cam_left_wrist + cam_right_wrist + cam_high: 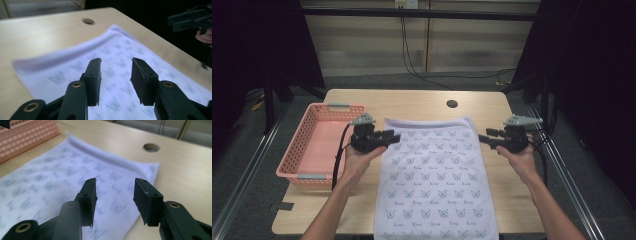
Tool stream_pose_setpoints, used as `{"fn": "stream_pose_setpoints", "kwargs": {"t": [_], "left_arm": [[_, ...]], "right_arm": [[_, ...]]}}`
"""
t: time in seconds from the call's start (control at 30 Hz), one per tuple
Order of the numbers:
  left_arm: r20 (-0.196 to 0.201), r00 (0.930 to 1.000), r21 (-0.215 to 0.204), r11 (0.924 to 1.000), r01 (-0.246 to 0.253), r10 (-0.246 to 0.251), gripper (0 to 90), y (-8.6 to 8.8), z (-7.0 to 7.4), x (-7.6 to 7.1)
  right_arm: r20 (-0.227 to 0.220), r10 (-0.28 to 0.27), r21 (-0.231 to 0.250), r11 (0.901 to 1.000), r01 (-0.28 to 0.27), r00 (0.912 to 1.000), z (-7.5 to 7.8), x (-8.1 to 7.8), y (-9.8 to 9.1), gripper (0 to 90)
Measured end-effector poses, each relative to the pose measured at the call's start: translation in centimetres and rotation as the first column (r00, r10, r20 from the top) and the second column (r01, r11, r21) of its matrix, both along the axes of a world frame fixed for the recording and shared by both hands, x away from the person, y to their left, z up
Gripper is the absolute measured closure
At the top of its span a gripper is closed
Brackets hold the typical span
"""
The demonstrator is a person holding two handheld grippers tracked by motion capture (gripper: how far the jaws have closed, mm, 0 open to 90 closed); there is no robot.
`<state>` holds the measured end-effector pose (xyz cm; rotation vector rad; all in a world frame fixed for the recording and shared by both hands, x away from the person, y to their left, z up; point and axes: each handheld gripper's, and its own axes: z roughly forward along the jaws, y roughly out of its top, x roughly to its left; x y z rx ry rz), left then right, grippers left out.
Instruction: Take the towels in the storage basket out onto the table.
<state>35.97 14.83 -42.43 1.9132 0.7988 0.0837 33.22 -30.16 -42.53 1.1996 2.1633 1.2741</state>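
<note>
Dark room w/ black curtains both sides, pale wall panels at the back, cables hanging down to grey floor. Wooden desk (pixel 357 210) sits in the middle, light top, rounded corners, small round hole (pixel 452 104) near far edge.

White cloth (pixel 432 180) w/ repeated small blue print lies flat down the desk centre, far edge just short of the hole, near edge reaching the desk's front edge. Far edge looks slightly rolled or thicker in both tool views.

Pink plastic basket (pixel 294 152) on desk's left side, perforated walls, grey handle clips at near & far ends, just beside the cloth's left edge, part overhanging the desk's left edge. Nothing seen inside.

Left hand (pixel 357 159) holds left tool (pixel 393 138) over the cloth's left edge, tips pointing right. Jaws stand wide apart, nothing between, above the cloth; touching or not, can't tell.

Right hand (pixel 522 155) holds right tool (pixel 484 137) past the cloth's right edge, tips pointing left toward it. Jaws wide apart too, empty; right tool view puts them over the cloth's far right corner area.

Grey three-cornered plate on top of each tool, black cable trailing from each.
</note>
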Motion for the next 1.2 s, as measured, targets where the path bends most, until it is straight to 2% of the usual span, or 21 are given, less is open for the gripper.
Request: {"fn": "stream_pose_setpoints", "kwargs": {"t": [0.03, 0.1, 0.13, 0.2, 0.23, 0.33, 0.37, 0.4, 0.43, 0.57, 0.67, 0.73, 0.77, 0.8, 0.87, 0.97, 1.03, 1.07, 1.1, 1.13, 1.2], "left_arm": [[0.009, 0.9998, 0.052, 0.9985, 0.019, -0.019, 61.8, 0.0, -0.6, -1.2], [-0.047, 0.9988, 0.059, 0.9981, 0.019, -0.017, 65.2, 0.5, -1.8, -3.0], [-0.054, 0.9979, 0.082, 0.9958, 0.040, -0.035, 67.3, 0.6, -2.4, -3.6], [-0.085, 0.9935, 0.139, 0.9865, 0.087, -0.076, 67.6, 0.6, -4.0, -5.1], [-0.115, 0.9869, 0.164, 0.9776, 0.132, -0.114, 68.1, 0.6, -5.2, -6.0], [-0.136, 0.9840, 0.229, 0.9628, 0.144, -0.115, 69.2, 0.6, -6.6, -7.1], [-0.131, 0.9869, 0.236, 0.9639, 0.123, -0.094, 69.1, 0.7, -6.9, -7.3], [-0.140, 0.9856, 0.233, 0.9644, 0.125, -0.094, 68.0, 0.7, -7.2, -7.4], [-0.133, 0.9864, 0.224, 0.9665, 0.125, -0.097, 65.1, 0.8, -7.3, -7.4], [-0.130, 0.9875, 0.204, 0.9722, 0.115, -0.089, 63.2, 0.8, -7.5, -7.2], [-0.096, 0.9908, 0.230, 0.9663, 0.115, -0.095, 63.3, 0.4, -7.5, -7.6], [-0.089, 0.9894, 0.256, 0.9572, 0.135, -0.115, 84.6, 0.4, -7.5, -7.8], [-0.104, 0.9871, 0.248, 0.9579, 0.144, -0.122, 87.3, 0.5, -7.5, -7.9], [-0.126, 0.9837, 0.245, 0.9569, 0.156, -0.128, 88.0, 0.6, -7.4, -8.2], [-0.122, 0.9797, 0.256, 0.9488, 0.185, -0.158, 88.4, 0.5, -7.2, -9.3], [-0.154, 0.9719, 0.243, 0.9465, 0.212, -0.178, 88.4, 0.8, -7.2, -10.4], [-0.165, 0.9641, 0.245, 0.9382, 0.244, -0.208, 88.3, 0.8, -7.0, -11.5], [-0.166, 0.9598, 0.256, 0.9300, 0.264, -0.227, 88.0, 0.9, -6.9, -12.0], [-0.176, 0.9571, 0.233, 0.9347, 0.268, -0.230, 87.4, 1.0, -7.0, -12.3], [-0.189, 0.9543, 0.243, 0.9308, 0.274, -0.231, 85.7, 1.1, -6.8, -12.4], [-0.163, 0.9603, 0.226, 0.9388, 0.260, -0.227, 81.2, 1.3, -6.6, -12.3]], "right_arm": [[-0.015, 0.012, 0.004, 0.9999, -0.012, 0.9998, -0.4, -0.8, 0.0, 53.1], [-0.042, 0.034, 0.015, 0.9993, -0.033, 0.9986, -1.8, -2.7, 0.0, 53.5], [-0.063, 0.051, -0.004, 0.9987, -0.051, 0.9967, -2.7, -3.8, 0.1, 55.2], [-0.108, 0.090, -0.028, 0.9952, -0.094, 0.9900, -3.9, -4.9, 0.3, 59.8], [-0.119, 0.103, -0.049, 0.9928, -0.109, 0.9875, -4.2, -5.2, 0.5, 60.9], [-0.165, 0.132, -0.108, 0.9826, -0.151, 0.9775, -5.9, -6.2, 1.1, 64.1], [-0.185, 0.123, -0.131, 0.9801, -0.149, 0.9750, -6.6, -6.4, 1.4, 63.7], [-0.215, 0.129, -0.160, 0.9733, -0.165, 0.9680, -7.2, -6.6, 1.7, 63.8], [-0.179, 0.131, -0.189, 0.9682, -0.164, 0.9752, -7.3, -6.9, 1.8, 63.4], [-0.178, 0.102, -0.212, 0.9673, -0.139, 0.9787, -7.2, -7.5, 1.8, 70.8], [-0.174, 0.102, -0.231, 0.9627, -0.141, 0.9795, -7.1, -8.1, 1.5, 82.2], [-0.183, 0.097, -0.230, 0.9632, -0.139, 0.9783, -7.0, -8.5, 1.3, 85.3], [-0.191, 0.090, -0.227, 0.9647, -0.133, 0.9775, -7.0, -8.7, 1.3, 85.7], [-0.197, 0.093, -0.225, 0.9647, -0.137, 0.9760, -6.9, -9.0, 1.2, 86.0], [-0.209, 0.098, -0.217, 0.9654, -0.144, 0.9729, -6.8, -9.7, 1.1, 85.9], [-0.228, 0.112, -0.199, 0.9671, -0.159, 0.9672, -6.8, -10.8, 0.8, 85.8], [-0.262, 0.133, -0.180, 0.9664, -0.183, 0.9560, -6.6, -11.5, 0.7, 86.1], [-0.267, 0.140, -0.186, 0.9632, -0.194, 0.9536, -6.5, -12.1, 0.7, 86.0], [-0.273, 0.156, -0.181, 0.9608, -0.210, 0.9492, -6.5, -12.6, 0.7, 86.0], [-0.283, 0.175, -0.177, 0.9566, -0.231, 0.9430, -6.4, -12.9, 0.6, 85.7], [-0.289, 0.184, -0.166, 0.9568, -0.238, 0.9394, -6.3, -12.9, 0.7, 79.4]]}}
